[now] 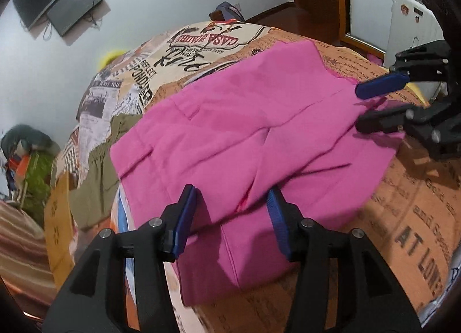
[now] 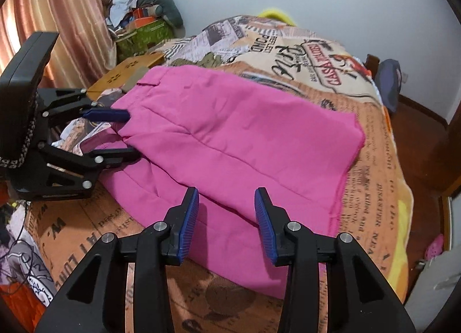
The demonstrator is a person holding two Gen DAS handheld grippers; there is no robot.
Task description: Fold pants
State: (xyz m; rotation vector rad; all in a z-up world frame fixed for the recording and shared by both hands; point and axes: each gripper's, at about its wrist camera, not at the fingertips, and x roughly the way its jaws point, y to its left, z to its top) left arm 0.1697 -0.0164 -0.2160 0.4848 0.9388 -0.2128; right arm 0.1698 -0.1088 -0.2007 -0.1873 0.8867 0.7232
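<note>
The pink pants (image 1: 245, 131) lie on a bed, spread over a bedspread (image 1: 417, 218) printed with newspaper-style lettering. They are folded over on themselves: an upper layer lies across a lower layer, and the lower layer shows along the near edge in both views. A centre seam runs along the upper layer. One raw-looking edge of the upper layer ends toward the far side of the bed in the right wrist view.

The left gripper (image 1: 232, 197) has its blue-padded fingers spread apart, with nothing between them. It sits at the near edge of the pants, the pads just above or touching the cloth; contact cannot be confirmed. Seen from the right wrist camera, the same gripper stands at the waistband end of the pants, jaws apart, one finger over the cloth and one at its edge.

The right gripper (image 2: 226, 197) is likewise spread wide and grips nothing. It is positioned at the near edge of the pants, over the lower layer.

An olive-green garment (image 1: 98, 171) lies on the bed just beside the pants at the waistband end. A wall-mounted screen (image 1: 75, 5) hangs on the far wall. A striped curtain (image 2: 66, 10) hangs at the left of the right wrist view, with a pile of clutter (image 2: 144, 22) near it.
</note>
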